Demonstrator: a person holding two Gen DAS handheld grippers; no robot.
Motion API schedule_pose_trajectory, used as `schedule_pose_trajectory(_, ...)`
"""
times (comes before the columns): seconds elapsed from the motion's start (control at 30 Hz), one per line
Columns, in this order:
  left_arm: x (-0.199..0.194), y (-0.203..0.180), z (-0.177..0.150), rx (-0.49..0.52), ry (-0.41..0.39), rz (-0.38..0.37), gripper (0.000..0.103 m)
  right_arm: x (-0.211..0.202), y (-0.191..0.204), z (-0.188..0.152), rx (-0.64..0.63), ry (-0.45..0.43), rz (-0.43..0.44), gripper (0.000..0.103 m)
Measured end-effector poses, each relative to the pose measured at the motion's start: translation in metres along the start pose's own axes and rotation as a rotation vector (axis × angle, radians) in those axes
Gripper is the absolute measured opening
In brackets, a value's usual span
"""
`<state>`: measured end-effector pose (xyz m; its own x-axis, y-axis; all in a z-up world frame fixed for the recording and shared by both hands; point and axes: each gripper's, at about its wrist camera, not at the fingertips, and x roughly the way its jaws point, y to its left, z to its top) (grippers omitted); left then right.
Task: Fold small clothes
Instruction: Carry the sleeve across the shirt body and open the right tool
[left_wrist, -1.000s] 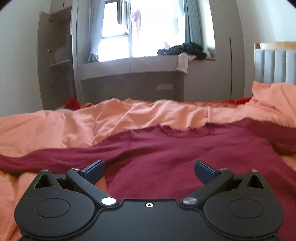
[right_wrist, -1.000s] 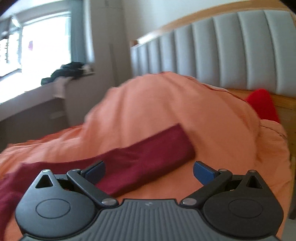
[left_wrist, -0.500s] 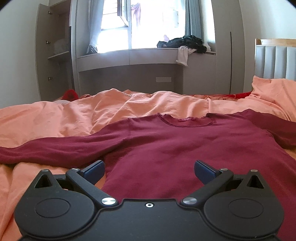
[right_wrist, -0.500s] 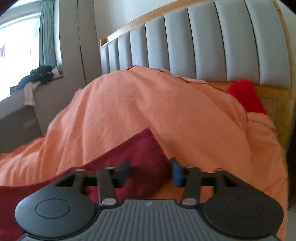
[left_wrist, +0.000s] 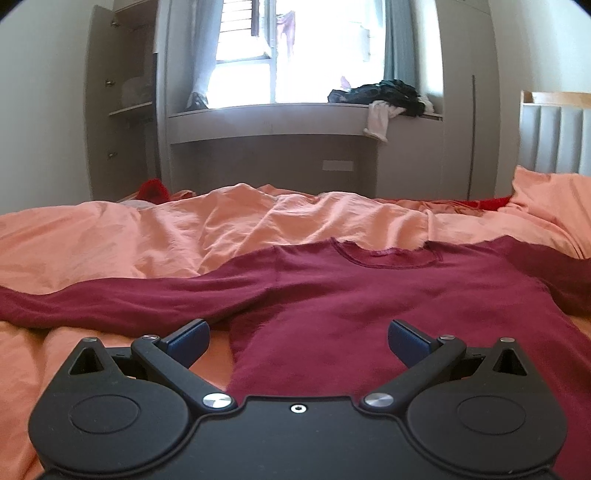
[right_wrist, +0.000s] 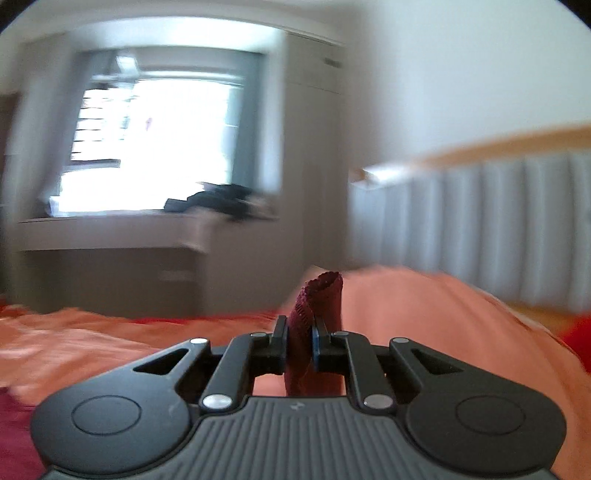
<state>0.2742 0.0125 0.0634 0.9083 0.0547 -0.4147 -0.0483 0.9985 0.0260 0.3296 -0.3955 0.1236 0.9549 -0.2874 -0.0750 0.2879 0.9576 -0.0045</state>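
Note:
A dark red long-sleeved shirt (left_wrist: 388, 291) lies flat on the orange bedspread (left_wrist: 221, 229), neck away from me, left sleeve (left_wrist: 110, 306) stretched out to the left. My left gripper (left_wrist: 297, 341) is open and empty, hovering low over the shirt's lower left body. My right gripper (right_wrist: 298, 345) is shut on the cuff of the shirt's right sleeve (right_wrist: 317, 306), which sticks up between the jaws, lifted above the bedspread (right_wrist: 443, 325). The right wrist view is blurred by motion.
A grey padded headboard (right_wrist: 480, 214) stands at the right. A window ledge with a pile of dark clothes (left_wrist: 384, 96) lies beyond the bed. An open wardrobe (left_wrist: 125, 122) stands at the far left. A red item (left_wrist: 153, 188) sits at the bed's far edge.
My right gripper closed on the right sleeve's cuff and lifted it, swinging left toward the window. My left gripper drew back slightly and stayed open.

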Motion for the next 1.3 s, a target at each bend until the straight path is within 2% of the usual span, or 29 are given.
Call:
schedule_pose_trajectory(0.2,-0.003,0.016,0.005,-0.042,-0.011,0.044,0.103,-0.038,0.118,0.011,-0.172,-0.069,0.316,0.013)
schedule_pose_trajectory(0.33,-0.003,0.027,0.005,-0.074,-0.010,0.071,0.103,-0.069,0.184,-0.007,-0.285,-0.057,0.498,0.013)
schedule_pose_trajectory(0.43,0.000,0.035,0.005,-0.108,0.001,0.092,0.103,-0.087,0.223,-0.030,-0.367,-0.017,0.612,0.013)
schedule_pose_trajectory(0.6,0.005,0.044,0.005,-0.153,0.014,0.099,0.103,-0.110,0.283,-0.088,-0.534,0.062,0.724,0.013)
schedule_pose_trajectory(0.7,0.007,0.043,0.004,-0.160,0.011,0.096,0.103,-0.115,0.305,-0.121,-0.599,0.133,0.782,0.016)
schedule_pose_trajectory(0.77,0.010,0.043,0.004,-0.167,0.012,0.083,0.103,-0.121,0.312,-0.137,-0.607,0.183,0.827,0.024)
schedule_pose_trajectory(0.8,0.011,0.042,0.004,-0.171,0.014,0.073,0.103,-0.123,0.310,-0.141,-0.601,0.198,0.845,0.036)
schedule_pose_trajectory(0.83,0.012,0.042,0.004,-0.176,0.014,0.061,0.103,-0.124,0.305,-0.140,-0.587,0.205,0.854,0.049)
schedule_pose_trajectory(0.93,0.017,0.038,0.004,-0.194,0.017,0.009,0.103,-0.126,0.278,-0.135,-0.537,0.205,0.845,0.069)
schedule_pose_trajectory(0.97,0.020,0.036,0.004,-0.201,0.018,-0.019,0.103,-0.126,0.265,-0.134,-0.518,0.207,0.835,0.072)
schedule_pose_trajectory(1.03,0.024,0.030,0.006,-0.210,0.018,-0.068,0.103,-0.120,0.236,-0.128,-0.468,0.211,0.791,0.091)
schedule_pose_trajectory(1.17,0.031,0.009,0.005,-0.175,0.019,-0.175,0.103,-0.101,0.175,-0.113,-0.319,0.236,0.664,0.097)
schedule_pose_trajectory(1.2,0.032,0.002,0.003,-0.151,0.025,-0.190,0.103,-0.092,0.162,-0.111,-0.271,0.251,0.626,0.101)
schedule_pose_trajectory(1.3,0.038,-0.017,-0.007,-0.073,0.069,-0.197,0.103,-0.063,0.128,-0.111,-0.177,0.280,0.502,0.102)
